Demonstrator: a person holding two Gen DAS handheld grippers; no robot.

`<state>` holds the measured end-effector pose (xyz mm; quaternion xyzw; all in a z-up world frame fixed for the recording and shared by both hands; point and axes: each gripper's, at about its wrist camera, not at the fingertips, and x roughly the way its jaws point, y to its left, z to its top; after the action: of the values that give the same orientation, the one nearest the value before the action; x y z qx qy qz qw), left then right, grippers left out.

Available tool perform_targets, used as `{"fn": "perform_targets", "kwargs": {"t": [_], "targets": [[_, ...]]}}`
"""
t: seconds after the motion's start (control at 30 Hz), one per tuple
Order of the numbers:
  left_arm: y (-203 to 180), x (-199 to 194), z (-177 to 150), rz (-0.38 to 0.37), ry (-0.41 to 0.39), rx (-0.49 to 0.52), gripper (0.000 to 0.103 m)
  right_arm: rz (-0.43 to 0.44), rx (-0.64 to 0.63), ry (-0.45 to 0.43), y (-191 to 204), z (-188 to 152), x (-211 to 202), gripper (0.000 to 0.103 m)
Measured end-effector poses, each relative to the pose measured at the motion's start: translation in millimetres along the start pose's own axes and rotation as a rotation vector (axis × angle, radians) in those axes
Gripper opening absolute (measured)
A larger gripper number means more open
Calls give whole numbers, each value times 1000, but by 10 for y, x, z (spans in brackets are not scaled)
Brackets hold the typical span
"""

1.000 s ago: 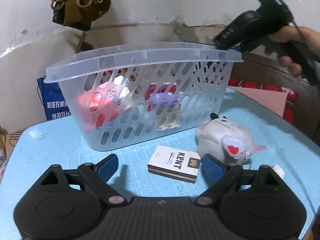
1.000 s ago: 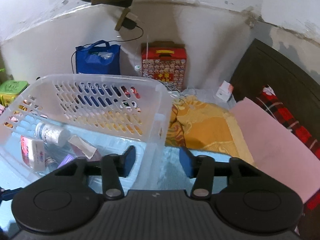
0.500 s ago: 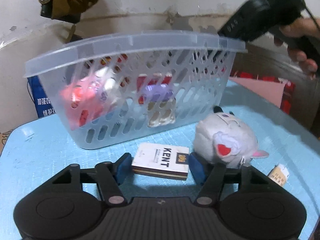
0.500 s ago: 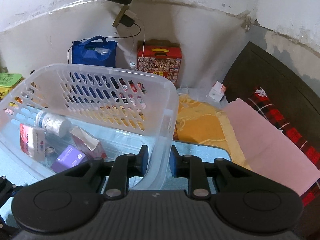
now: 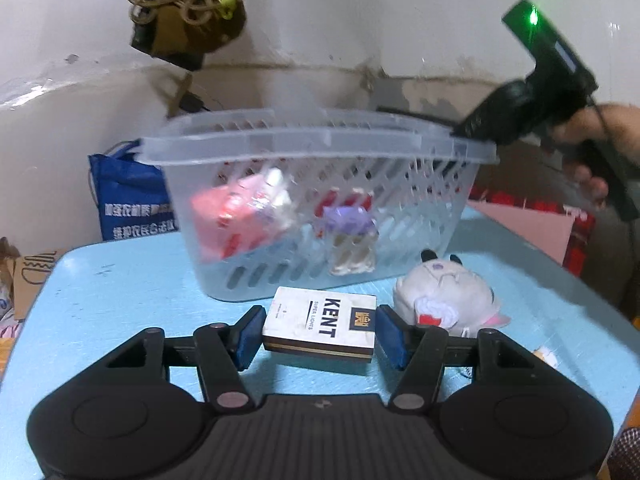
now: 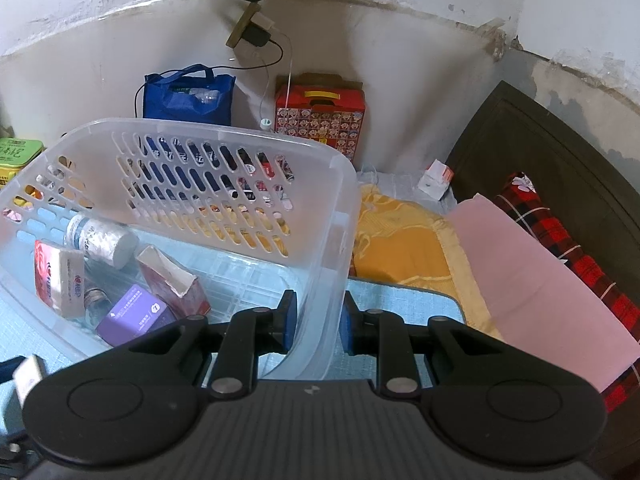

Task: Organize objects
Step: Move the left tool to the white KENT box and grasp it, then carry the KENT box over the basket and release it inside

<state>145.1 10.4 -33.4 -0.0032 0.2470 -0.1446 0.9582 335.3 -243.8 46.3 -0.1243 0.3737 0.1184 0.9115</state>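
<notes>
Left gripper sat low over the light-blue tabletop, its blue pads closed against the two short ends of the white KENT cigarette pack, which lay flat on the surface just in front of the clear slotted plastic basket. Grip on the pack looked firm; both pads touched it. Just right of the pack, against the right pad, lay the grey plush toy with black ears. Right gripper was clamped on the basket's near end wall, one pad inside and one outside, with the wall pinched between them; in the left view this same gripper met the basket rim at its right end. Inside the basket, on its floor, lay a purple carton, an opened pink-red carton, a red-and-white packet and a white-capped bottle on its side. Behind the table stood a blue tote bag and a red patterned gift box against the wall; a pink sheet lay to the right.
</notes>
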Motion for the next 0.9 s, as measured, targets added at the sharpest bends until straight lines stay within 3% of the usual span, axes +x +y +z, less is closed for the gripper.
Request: {"fn": "perform_targets", "kwargs": {"t": [0.53,0.73,0.9], "targets": [[141,-729,221,33,-182,-75,63,12,-8,2,-26,19,21,25],[103,-802,777,26,-254,-56,63,15,-19,6,-22,39,42,25],[190,-359,1456,50,-193,-85,63,23,-17,14,-39,51,71,25]]}}
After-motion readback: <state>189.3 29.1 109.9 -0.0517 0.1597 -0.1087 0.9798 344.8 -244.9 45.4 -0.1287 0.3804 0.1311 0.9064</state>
